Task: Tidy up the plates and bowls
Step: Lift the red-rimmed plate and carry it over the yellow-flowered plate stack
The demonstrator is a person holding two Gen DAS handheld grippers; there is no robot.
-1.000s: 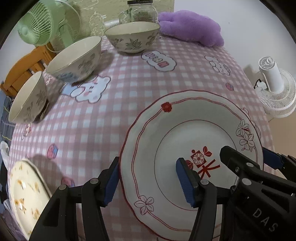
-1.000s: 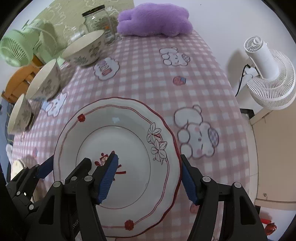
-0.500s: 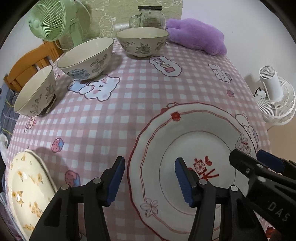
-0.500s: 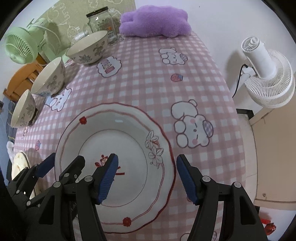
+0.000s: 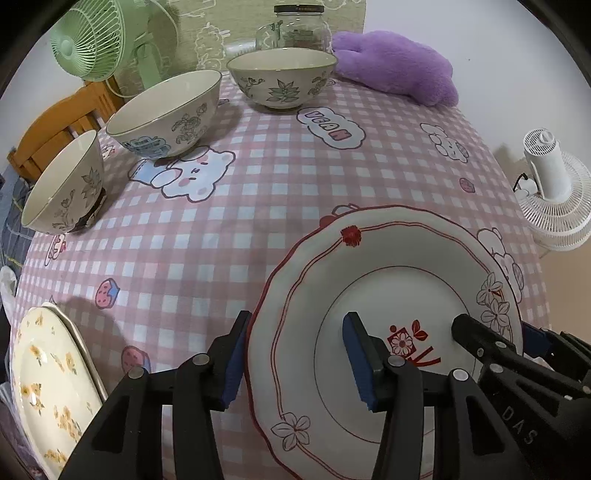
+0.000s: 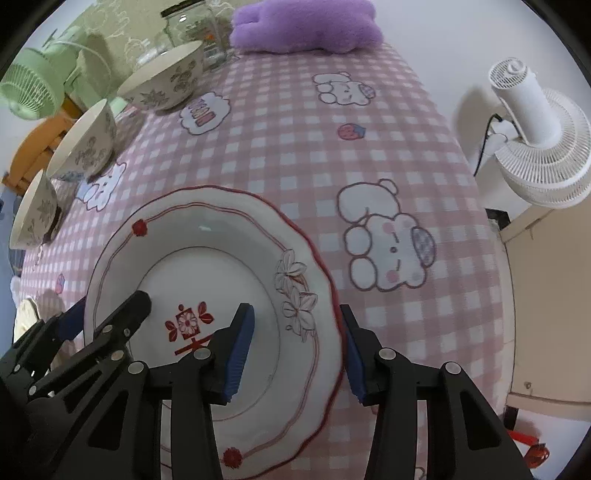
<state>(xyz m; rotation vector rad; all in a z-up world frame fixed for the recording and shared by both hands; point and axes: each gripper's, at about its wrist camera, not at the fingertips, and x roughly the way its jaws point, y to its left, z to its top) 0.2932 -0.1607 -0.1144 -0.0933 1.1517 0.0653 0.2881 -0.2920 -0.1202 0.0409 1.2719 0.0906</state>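
Note:
A white plate with red flowers [image 5: 391, 291] [image 6: 207, 258] is held between both grippers over the pink checked tablecloth. My left gripper [image 5: 295, 360] straddles its left rim, one finger outside and one inside. My right gripper [image 6: 295, 345] straddles its right rim the same way. Both sets of jaws stand wide, so whether they pinch the rim is unclear. Three floral bowls [image 5: 280, 77] [image 5: 166, 112] [image 5: 62, 184] stand in a row at the far left. A cream plate with yellow flowers [image 5: 44, 387] lies at the near left edge.
A glass jar [image 5: 299, 26] and a purple plush [image 5: 395, 66] sit at the far end of the table. A green fan [image 5: 88, 37] and a wooden chair [image 5: 48, 125] stand at the far left. A white fan [image 6: 532, 125] stands off the table's right side.
The red-flowered plate has moved with both grippers back toward the near edge, and more tablecloth shows beyond it. The bowls and the cream plate have stayed in place.

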